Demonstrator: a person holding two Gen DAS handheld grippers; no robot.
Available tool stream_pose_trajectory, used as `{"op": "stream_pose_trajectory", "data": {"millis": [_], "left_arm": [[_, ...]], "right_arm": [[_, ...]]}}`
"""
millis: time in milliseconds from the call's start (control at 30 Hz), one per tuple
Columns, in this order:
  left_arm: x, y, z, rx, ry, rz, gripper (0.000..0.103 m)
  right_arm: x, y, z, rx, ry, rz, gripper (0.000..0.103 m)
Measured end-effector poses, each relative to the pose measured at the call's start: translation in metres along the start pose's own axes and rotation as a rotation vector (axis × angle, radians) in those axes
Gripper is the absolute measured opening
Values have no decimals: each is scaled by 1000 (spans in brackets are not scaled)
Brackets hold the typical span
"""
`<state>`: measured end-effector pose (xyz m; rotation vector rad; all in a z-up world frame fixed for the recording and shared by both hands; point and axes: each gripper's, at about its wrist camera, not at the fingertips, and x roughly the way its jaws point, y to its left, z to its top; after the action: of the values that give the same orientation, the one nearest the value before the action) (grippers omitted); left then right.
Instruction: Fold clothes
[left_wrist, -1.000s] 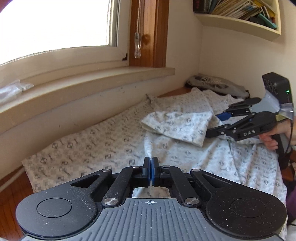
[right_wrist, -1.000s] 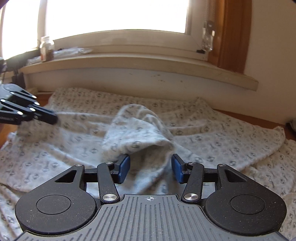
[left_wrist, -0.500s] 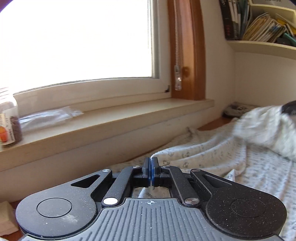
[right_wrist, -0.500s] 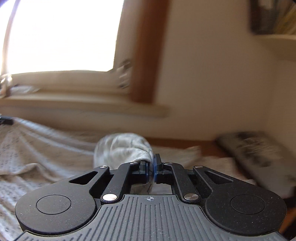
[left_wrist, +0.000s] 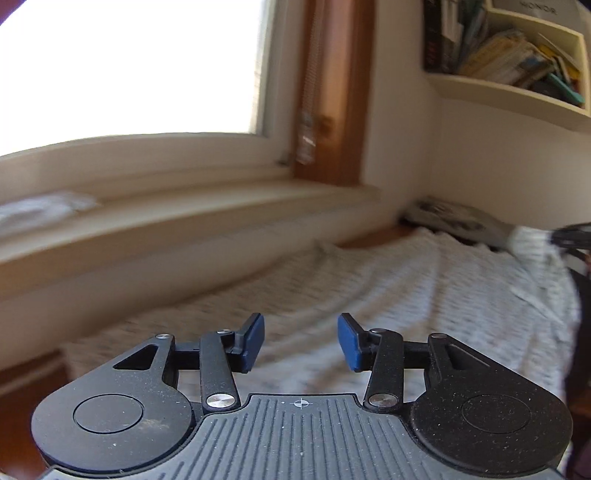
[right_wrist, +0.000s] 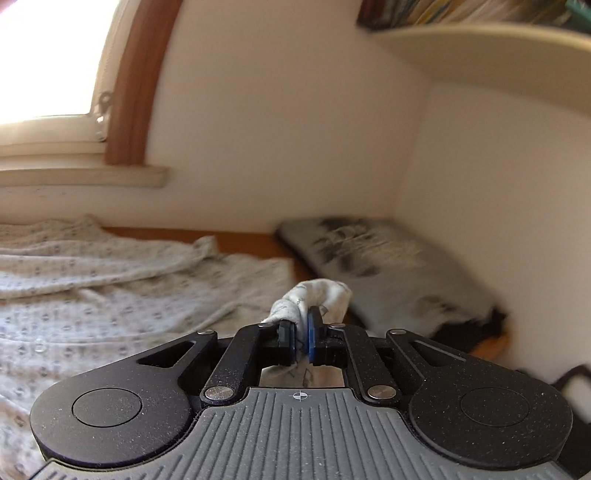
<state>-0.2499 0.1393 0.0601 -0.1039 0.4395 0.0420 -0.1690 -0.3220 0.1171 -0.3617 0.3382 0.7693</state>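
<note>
A pale patterned garment (left_wrist: 388, 295) lies spread over a wooden table under the window. My left gripper (left_wrist: 301, 341) hovers just above its near part; its jaws are opening and nothing sits between the blue pads (left_wrist: 255, 341). My right gripper (right_wrist: 302, 338) is shut on a bunched fold of the same garment (right_wrist: 317, 295), which it holds up off the table. The rest of the garment (right_wrist: 110, 295) trails away to the left in the right wrist view. At the far right edge of the left wrist view, the lifted fold (left_wrist: 532, 240) shows beside the blurred right gripper.
A folded grey printed garment (right_wrist: 388, 266) lies in the corner against the wall. A window sill (left_wrist: 184, 225) runs along the back, with a clear bag (left_wrist: 40, 210) on it. A bookshelf (left_wrist: 509, 92) hangs above the right corner. Bare wood (right_wrist: 243, 242) shows past the cloth.
My left gripper was shut on the cloth and now stands apart with nothing in it. My right gripper closed on a fold and carried it to the right, towards the corner.
</note>
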Motion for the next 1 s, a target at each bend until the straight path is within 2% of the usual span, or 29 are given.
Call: {"op": "stream_pose_trajectory", "data": {"millis": [200,433,633,767,1000], "left_arm": [[48,-58,19,58,69,-95,66],[98,-91,21,60,142,-135,67],[115,-85,9,59,213,-105,67],[116,-72,12,12,207,-98,66],[131,-64,23,102,222,-12,65]], "right_arm": [[44,35,-1,62,37,132,8],[84,46,10,112,77,261,10],[113,53,11,59,115,354,11],[125,52,7,43,130,399,11],[145,54,13,59,148,411,11]]}}
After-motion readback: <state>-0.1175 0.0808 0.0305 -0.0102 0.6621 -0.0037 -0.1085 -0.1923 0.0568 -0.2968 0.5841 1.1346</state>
